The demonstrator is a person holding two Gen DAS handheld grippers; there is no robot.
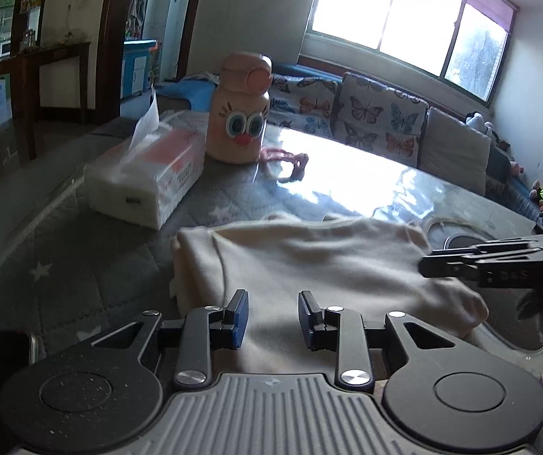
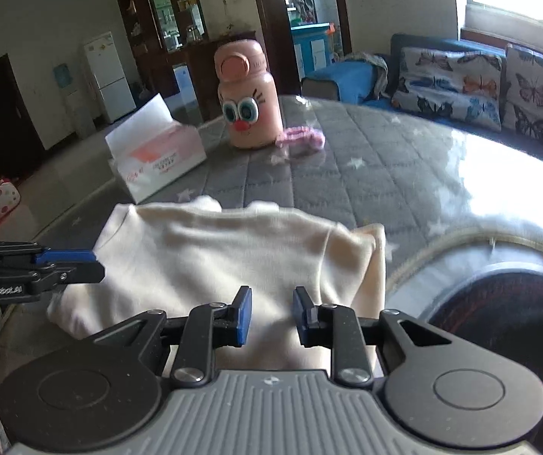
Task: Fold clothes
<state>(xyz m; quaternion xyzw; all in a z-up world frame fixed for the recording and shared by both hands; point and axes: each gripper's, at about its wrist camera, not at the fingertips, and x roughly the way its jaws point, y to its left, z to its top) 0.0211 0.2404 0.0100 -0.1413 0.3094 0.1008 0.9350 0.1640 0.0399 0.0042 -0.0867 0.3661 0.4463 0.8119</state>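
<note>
A cream garment (image 1: 309, 265) lies folded in a thick rectangle on the grey quilted table cover (image 1: 81, 265); it also shows in the right wrist view (image 2: 214, 258). My left gripper (image 1: 273, 316) is open and empty, just above the garment's near edge. My right gripper (image 2: 271, 314) is open and empty over the garment's near right part. In the left wrist view the right gripper (image 1: 428, 263) comes in from the right at the garment's right side. In the right wrist view the left gripper (image 2: 95, 263) reaches in from the left.
A tissue box (image 1: 146, 178) and a peach face-printed bottle (image 1: 243, 113) stand at the far left of the table, with a pink cord (image 1: 290, 163) beside the bottle. A round dark mat (image 2: 499, 314) lies at the right. A sofa with butterfly cushions (image 1: 381, 117) stands behind.
</note>
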